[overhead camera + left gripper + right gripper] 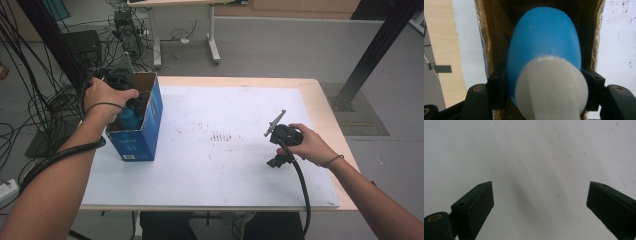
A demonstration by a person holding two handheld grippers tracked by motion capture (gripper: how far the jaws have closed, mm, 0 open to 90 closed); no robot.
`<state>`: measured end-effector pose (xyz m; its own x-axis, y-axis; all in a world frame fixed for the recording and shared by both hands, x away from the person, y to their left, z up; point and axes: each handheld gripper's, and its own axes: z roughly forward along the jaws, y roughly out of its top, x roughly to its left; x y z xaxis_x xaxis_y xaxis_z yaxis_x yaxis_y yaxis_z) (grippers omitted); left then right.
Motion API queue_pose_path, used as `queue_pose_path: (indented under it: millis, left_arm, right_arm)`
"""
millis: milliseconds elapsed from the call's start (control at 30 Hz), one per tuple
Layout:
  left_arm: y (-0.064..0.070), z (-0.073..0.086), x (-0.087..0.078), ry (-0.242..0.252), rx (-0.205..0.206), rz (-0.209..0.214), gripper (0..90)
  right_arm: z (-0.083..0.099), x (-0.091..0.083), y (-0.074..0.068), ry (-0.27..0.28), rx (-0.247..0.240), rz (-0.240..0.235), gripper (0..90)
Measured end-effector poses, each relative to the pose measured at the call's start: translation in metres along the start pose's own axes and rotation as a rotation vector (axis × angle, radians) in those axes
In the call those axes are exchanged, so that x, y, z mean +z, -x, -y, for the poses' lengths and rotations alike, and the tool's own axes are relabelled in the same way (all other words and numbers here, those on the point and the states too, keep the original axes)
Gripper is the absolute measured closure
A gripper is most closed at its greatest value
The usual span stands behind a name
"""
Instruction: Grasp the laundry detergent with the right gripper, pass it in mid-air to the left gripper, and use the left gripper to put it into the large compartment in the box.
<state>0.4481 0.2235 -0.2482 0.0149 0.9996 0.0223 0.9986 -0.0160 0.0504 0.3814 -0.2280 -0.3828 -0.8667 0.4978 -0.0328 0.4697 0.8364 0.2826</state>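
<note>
Presently the left gripper (541, 100) is down inside the open top of the blue box (145, 127) at the left edge of the tabletop (240, 175), its jaws clamped on either side of a blue bottle (544, 37) just below the white cap (551, 87). Bottle stands inside the box, cardboard walls close on both flanks in the left gripper view. Right gripper (540, 202) sits low over bare tabletop, well apart from the box, jaws wide apart and holding nothing.

Judgement: the step in hand is either lifting the bottle out or seating it in the box; which of the two cannot be told. Either way, travel should run straight along the box's axis, keeping the bottle centred so it does not scrape the walls. Grip should stay firm under the cap. The box looks light and may lift or tip; steadying it with the free right gripper would be prudent
</note>
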Motion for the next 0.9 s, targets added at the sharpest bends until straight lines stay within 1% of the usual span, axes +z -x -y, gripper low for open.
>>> queue_pose_path:
  millis: [167, 267, 333, 467, 600, 667, 800, 900]
  left_arm:
    - [0.000, 0.000, 0.006, -0.008, -0.002, 0.010, 37.5]
    - [0.000, 0.001, 0.008, -0.004, 0.005, 0.005, 37.5]
    - [0.000, 0.001, 0.010, -0.011, 0.007, 0.001, 37.5]
    - [-0.002, 0.002, 0.016, -0.013, 0.003, 0.005, 37.5]
    - [-0.003, 0.002, 0.016, -0.007, 0.000, 0.009, 37.5]
    - [-0.003, 0.002, 0.016, -0.010, -0.001, 0.008, 37.5]
    - [-0.003, 0.002, 0.017, -0.013, 0.001, 0.010, 37.4]
    - [-0.003, 0.002, 0.017, -0.011, -0.002, 0.012, 37.4]
  right_arm:
    - [0.000, 0.001, -0.001, 0.002, 0.000, -0.003, 7.6]
    - [0.000, 0.002, -0.001, 0.002, 0.000, -0.004, 7.6]
    - [0.001, 0.002, -0.002, 0.010, -0.004, -0.011, 7.6]
    - [0.001, 0.002, -0.002, 0.009, -0.005, -0.013, 7.6]
    - [0.001, 0.004, -0.003, 0.006, -0.006, -0.012, 7.6]
    - [0.001, 0.004, -0.004, 0.010, -0.014, -0.015, 7.6]
    - [0.000, 0.004, -0.005, 0.013, -0.016, -0.018, 7.6]
    - [0.000, 0.004, -0.005, 0.013, -0.017, -0.012, 7.6]
